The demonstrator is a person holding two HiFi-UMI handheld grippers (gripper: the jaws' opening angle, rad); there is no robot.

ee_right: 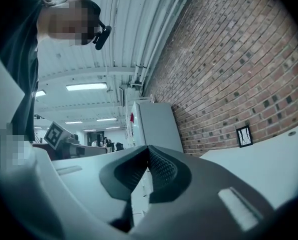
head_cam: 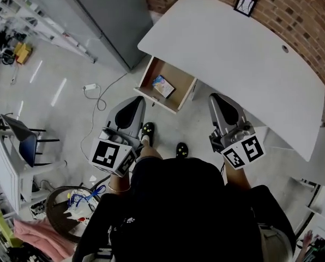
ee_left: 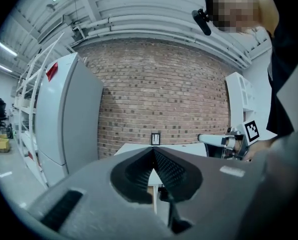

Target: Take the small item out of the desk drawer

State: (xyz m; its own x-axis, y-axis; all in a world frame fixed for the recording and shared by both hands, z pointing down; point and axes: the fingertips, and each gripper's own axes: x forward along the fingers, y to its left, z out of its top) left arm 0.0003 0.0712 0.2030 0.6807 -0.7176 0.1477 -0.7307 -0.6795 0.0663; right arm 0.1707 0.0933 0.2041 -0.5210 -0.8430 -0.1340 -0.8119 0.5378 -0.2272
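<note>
Drawer [head_cam: 146,78] hangs open under the desk's [head_cam: 233,53] near left corner, and the small item [head_cam: 163,85] lies flat on its floor, about mid-drawer. Left gripper [head_cam: 134,103] hovers just short of the drawer's front edge, jaws pressed together on nothing. Right gripper [head_cam: 216,100] sits off the drawer's right side, near the desk's front edge, jaws likewise together and empty.

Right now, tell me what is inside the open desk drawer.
The drawer holds one small flat item, blue and pale, lying on its wooden bottom. Nothing else shows. The drawer's rear end is covered by the desk, so that part cannot be checked.
</note>
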